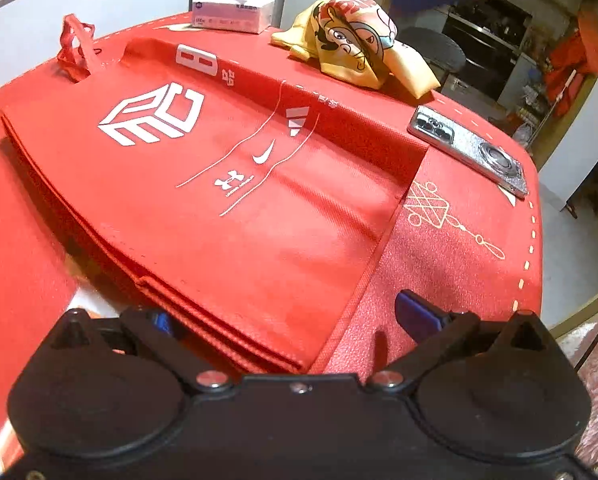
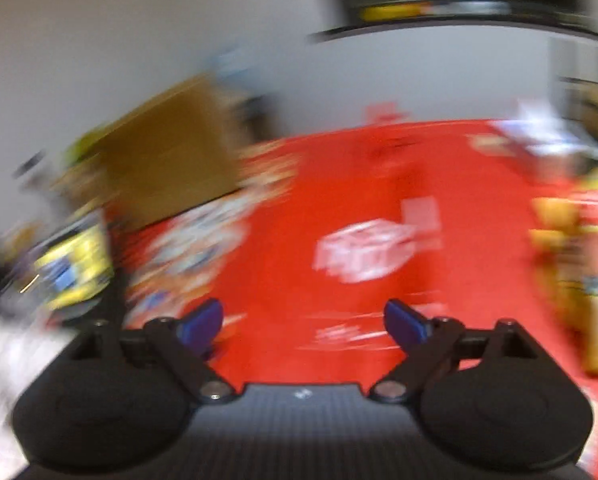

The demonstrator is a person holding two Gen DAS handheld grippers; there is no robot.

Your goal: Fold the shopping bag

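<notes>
The red shopping bag (image 1: 219, 184) lies flat on the table, with white logos facing up and its handle (image 1: 75, 48) sticking up at the far left. My left gripper (image 1: 289, 318) is open. Its blue fingers (image 1: 415, 312) stand wide on either side of the bag's near corner, where the layered edges stack up. The left fingertip is partly hidden behind that edge. The right wrist view is heavily blurred. In it my right gripper (image 2: 303, 320) is open above the bag (image 2: 363, 252), with nothing between its fingers.
A red tablecloth (image 1: 459, 248) covers the table. At the far side sit a tissue box (image 1: 231, 8), a crumpled yellow cartoon bag (image 1: 351, 44) and a phone (image 1: 467, 150) near the right edge. A brown cardboard box (image 2: 167, 152) and yellow packaging (image 2: 75, 268) stand off the table's left.
</notes>
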